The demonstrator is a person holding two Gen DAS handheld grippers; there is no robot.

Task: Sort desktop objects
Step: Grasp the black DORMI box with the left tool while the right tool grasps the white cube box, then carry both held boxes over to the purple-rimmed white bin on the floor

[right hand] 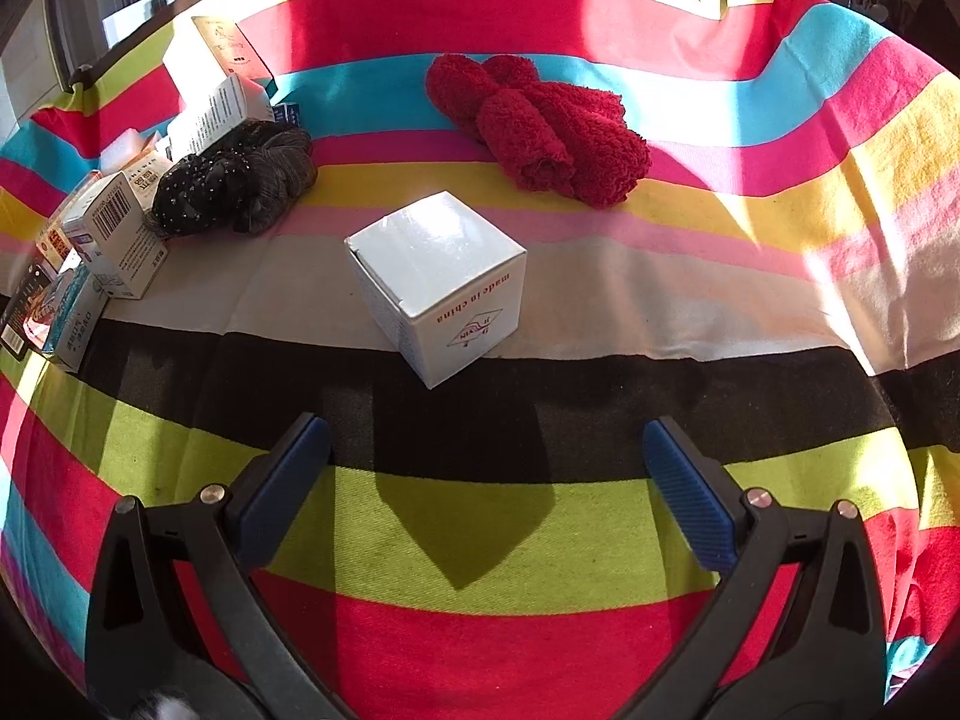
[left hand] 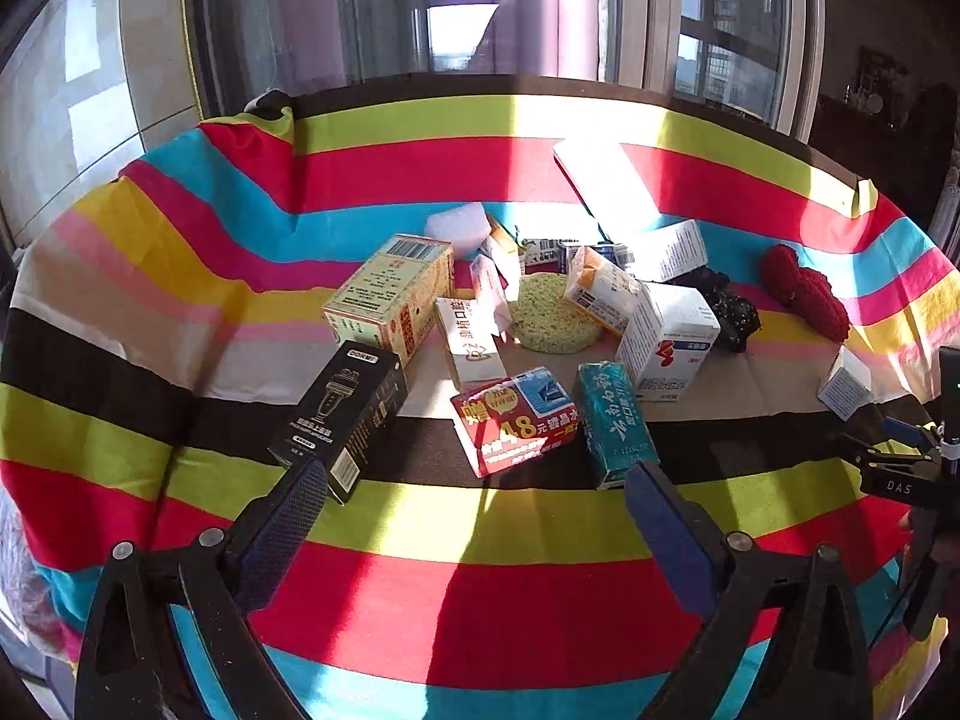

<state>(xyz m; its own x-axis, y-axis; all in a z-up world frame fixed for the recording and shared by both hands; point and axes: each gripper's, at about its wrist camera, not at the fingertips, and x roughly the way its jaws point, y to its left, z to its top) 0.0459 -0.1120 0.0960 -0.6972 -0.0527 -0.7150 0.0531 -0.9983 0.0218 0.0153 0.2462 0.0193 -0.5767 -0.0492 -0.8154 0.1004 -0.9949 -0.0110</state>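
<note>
Where boxes crowd, sponge (left hand: pixel 549 312) half hidden, black bundle (right hand: pixel 240 177) indistinct.

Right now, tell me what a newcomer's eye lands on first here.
The loud striped cloth covering the whole table, sunlit in patches. Next, the white cube box standing alone ahead of the right gripper, fluffy red socks behind it. Left of these, a jumble of cartons surrounds a round green sponge.
</note>
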